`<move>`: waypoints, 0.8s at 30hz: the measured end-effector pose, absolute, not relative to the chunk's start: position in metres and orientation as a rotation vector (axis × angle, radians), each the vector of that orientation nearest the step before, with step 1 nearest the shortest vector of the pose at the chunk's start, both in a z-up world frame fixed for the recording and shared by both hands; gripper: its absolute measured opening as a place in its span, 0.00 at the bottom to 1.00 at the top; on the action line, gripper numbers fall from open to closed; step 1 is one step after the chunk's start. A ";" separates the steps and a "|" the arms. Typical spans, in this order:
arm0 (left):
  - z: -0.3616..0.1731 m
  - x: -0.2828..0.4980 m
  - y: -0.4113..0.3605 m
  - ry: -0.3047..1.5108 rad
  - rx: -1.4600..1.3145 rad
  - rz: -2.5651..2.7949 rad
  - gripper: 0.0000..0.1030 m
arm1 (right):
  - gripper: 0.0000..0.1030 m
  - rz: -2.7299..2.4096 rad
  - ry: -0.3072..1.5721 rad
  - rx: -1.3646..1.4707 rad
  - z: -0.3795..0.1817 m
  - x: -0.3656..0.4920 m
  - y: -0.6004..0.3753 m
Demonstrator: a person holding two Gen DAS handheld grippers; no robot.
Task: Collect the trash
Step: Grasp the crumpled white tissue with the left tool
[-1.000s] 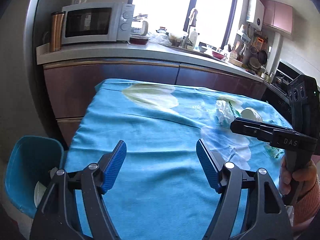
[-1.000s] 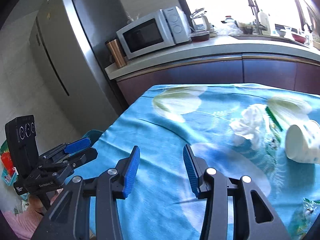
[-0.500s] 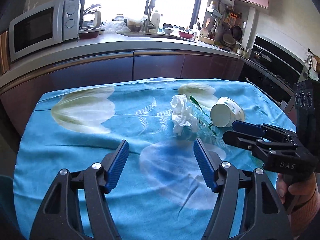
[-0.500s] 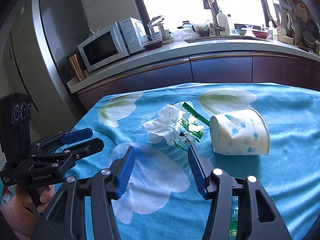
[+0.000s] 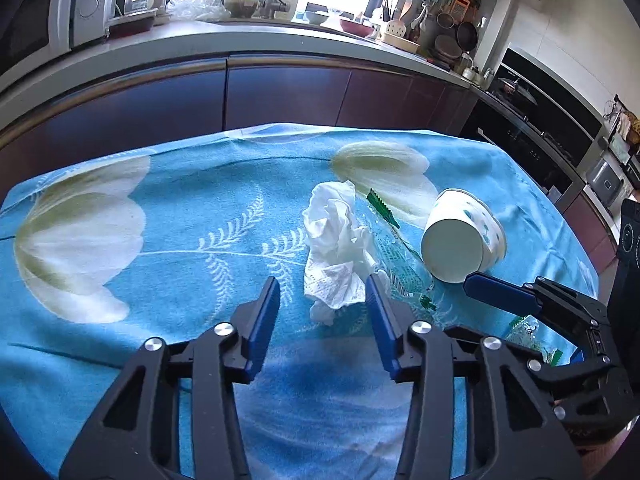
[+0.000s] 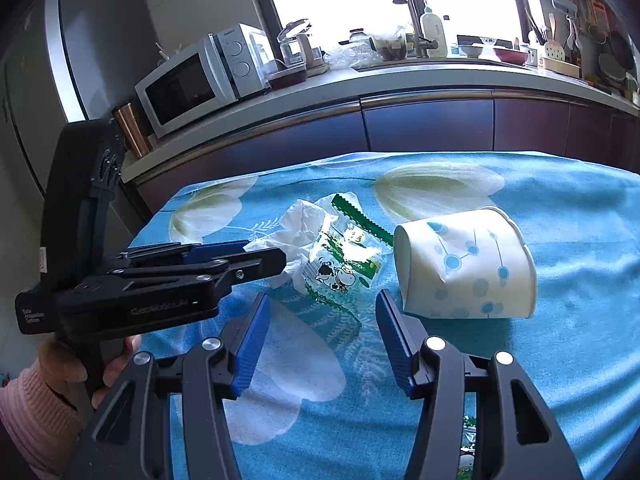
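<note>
The left tongs (image 5: pixel 322 304) tilt down toward the blue-clothed bench (image 5: pixel 168 216), jaws closing, blue pads (image 5: pixel 267 312) either side of the near end of the crumpled tissue (image 5: pixel 334 240) without pressing it. From the right wrist view the left tongs (image 6: pixel 244 254) reach in from the left edge, held by a hand (image 6: pixel 108 364) in a pink knitted sleeve (image 6: pixel 36 416). The right tongs (image 6: pixel 320 332) also tilt down over the bench, jaws parted and steady with only cloth between them, their tip near the paper cup (image 6: pixel 468 264).
</note>
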State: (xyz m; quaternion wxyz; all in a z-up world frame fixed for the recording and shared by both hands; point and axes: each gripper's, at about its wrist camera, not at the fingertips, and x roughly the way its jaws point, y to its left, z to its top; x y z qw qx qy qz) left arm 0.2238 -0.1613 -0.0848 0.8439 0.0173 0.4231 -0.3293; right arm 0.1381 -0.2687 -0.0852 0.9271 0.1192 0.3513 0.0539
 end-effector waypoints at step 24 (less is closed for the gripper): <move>-0.062 0.193 -0.087 0.823 -0.031 -0.595 0.04 | 0.50 0.084 0.814 0.270 -0.097 0.176 -0.262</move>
